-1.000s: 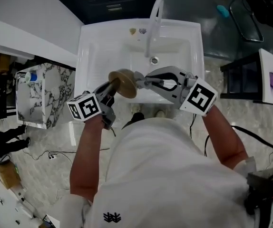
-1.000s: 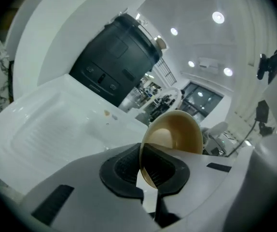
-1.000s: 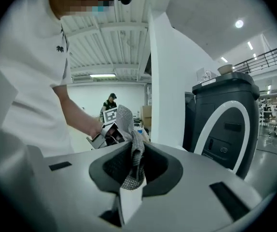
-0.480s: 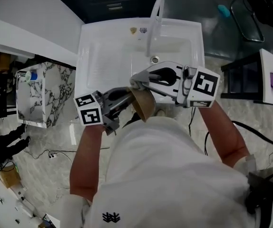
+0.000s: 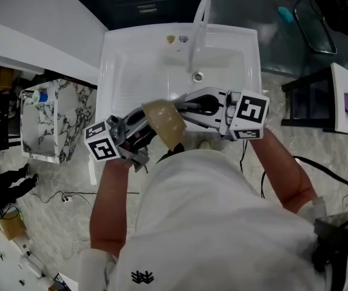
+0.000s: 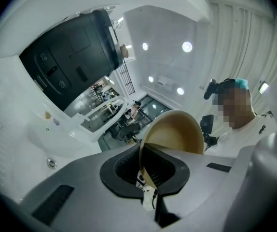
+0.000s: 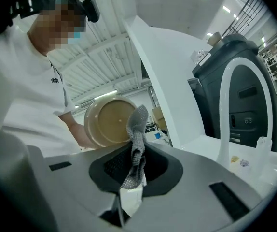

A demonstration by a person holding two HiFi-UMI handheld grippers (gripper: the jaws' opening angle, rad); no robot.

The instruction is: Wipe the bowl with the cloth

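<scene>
Here the left tool (image 5: 142, 121), closed on the rim of the bowl (image 5: 163, 122), has raised and turned the bowl above the near edge of the sink (image 5: 120, 59). A second ago the bowl sat lower as a flat disc; now its outer wall faces the head view and its hollow faces the right tool (image 7: 135, 164). That tool is clamped on the grey cloth (image 7: 137, 141), whose free tip stands before the bowl's mouth, contact not discernible, so the inside appears set up for the next wiping pass.

Tan bowl (image 5: 163, 123) tilted on edge, grey knitted cloth (image 7: 136, 146) hanging limp
</scene>
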